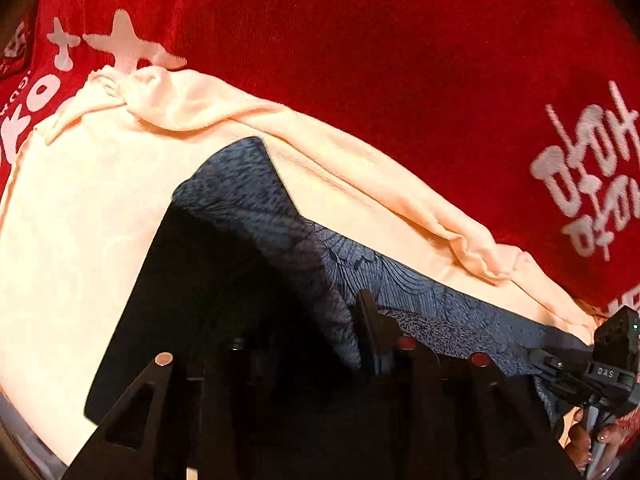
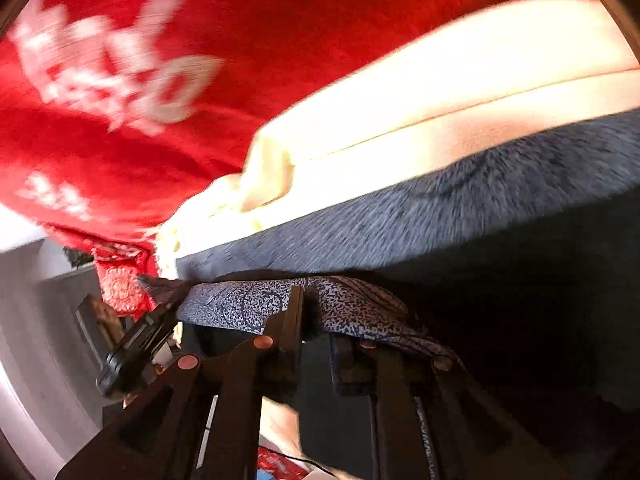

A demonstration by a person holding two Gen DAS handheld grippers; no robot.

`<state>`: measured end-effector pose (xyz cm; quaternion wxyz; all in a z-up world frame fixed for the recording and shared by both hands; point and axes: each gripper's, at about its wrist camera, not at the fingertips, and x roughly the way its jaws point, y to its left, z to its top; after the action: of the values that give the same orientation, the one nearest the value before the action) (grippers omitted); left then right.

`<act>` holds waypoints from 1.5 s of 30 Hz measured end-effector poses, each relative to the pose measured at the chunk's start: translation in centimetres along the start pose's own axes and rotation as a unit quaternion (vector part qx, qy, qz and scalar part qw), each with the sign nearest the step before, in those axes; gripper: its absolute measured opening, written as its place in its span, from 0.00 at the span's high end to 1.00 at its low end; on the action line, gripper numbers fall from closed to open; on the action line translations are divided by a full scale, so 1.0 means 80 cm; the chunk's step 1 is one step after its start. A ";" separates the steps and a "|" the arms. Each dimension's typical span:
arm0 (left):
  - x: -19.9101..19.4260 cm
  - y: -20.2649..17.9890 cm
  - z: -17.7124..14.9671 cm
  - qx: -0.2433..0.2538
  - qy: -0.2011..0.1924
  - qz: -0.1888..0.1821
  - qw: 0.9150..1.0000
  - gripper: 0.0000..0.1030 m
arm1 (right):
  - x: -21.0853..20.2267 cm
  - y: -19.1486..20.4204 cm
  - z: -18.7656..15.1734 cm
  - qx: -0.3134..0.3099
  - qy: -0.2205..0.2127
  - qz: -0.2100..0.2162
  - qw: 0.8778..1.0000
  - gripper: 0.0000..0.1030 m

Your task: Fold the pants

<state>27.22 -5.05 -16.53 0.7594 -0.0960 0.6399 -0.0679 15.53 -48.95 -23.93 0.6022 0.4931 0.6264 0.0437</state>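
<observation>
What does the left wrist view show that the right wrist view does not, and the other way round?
Only the left wrist view: white cross shapes printed on the red cloth, and a hand at the lower right edge. Only the right wrist view: a grey room area beyond the cloth's edge, at the left. Both: the red cloth with white print, the cream cloth on it, and the blue-grey patterned fabric close to the camera.

Pants [image 1: 256, 184] on cloth [image 1: 80, 216].
</observation>
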 end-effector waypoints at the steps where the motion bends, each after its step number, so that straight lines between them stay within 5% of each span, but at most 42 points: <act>1: -0.003 0.000 0.001 0.002 0.001 0.001 1.000 0.64 | -0.002 0.005 -0.001 -0.004 0.004 0.014 1.000 0.74; 3: -0.018 -0.001 0.000 0.010 -0.004 0.007 1.000 0.49 | -0.015 0.019 -0.011 -0.025 0.001 0.038 0.999 0.25; 4: -0.029 -0.002 -0.001 0.013 -0.014 0.017 1.000 0.31 | -0.027 0.031 -0.020 -0.043 -0.010 0.039 0.998 0.22; 7: -0.065 -0.001 -0.009 0.027 -0.040 0.034 0.998 0.26 | -0.052 0.060 -0.045 -0.088 -0.031 0.023 0.995 0.24; 9: -0.072 -0.010 -0.018 0.041 -0.040 0.048 0.997 0.26 | -0.051 0.074 -0.058 -0.110 -0.030 0.015 0.993 0.53; 13: -0.040 -0.031 -0.032 0.075 -0.023 0.074 0.994 0.26 | -0.001 0.102 -0.058 -0.195 -0.012 -0.081 0.977 0.61; 17: 0.015 -0.050 -0.043 0.074 -0.024 0.117 0.990 0.26 | 0.034 0.090 -0.037 -0.253 -0.035 -0.162 0.953 0.63; 20: 0.027 -0.067 -0.050 0.110 -0.033 0.134 0.984 0.11 | 0.027 0.077 -0.020 -0.219 -0.045 -0.126 0.967 0.63; 24: 0.024 -0.080 -0.061 0.138 -0.020 0.157 0.978 0.11 | -0.011 0.082 -0.031 -0.192 -0.060 -0.067 0.977 0.58; 28: -0.002 -0.082 -0.080 0.133 -0.021 0.155 0.979 0.11 | -0.059 0.071 -0.069 -0.183 -0.083 -0.037 0.979 0.42; 45: -0.068 -0.149 -0.218 0.269 -0.013 0.114 0.956 0.11 | -0.185 -0.107 -0.293 -0.025 -0.190 -0.158 0.969 0.41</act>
<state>9.34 -16.42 -11.39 0.7682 0.1845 0.5945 -0.1496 -11.12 -50.62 -12.62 0.7216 0.3717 0.5692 -0.1311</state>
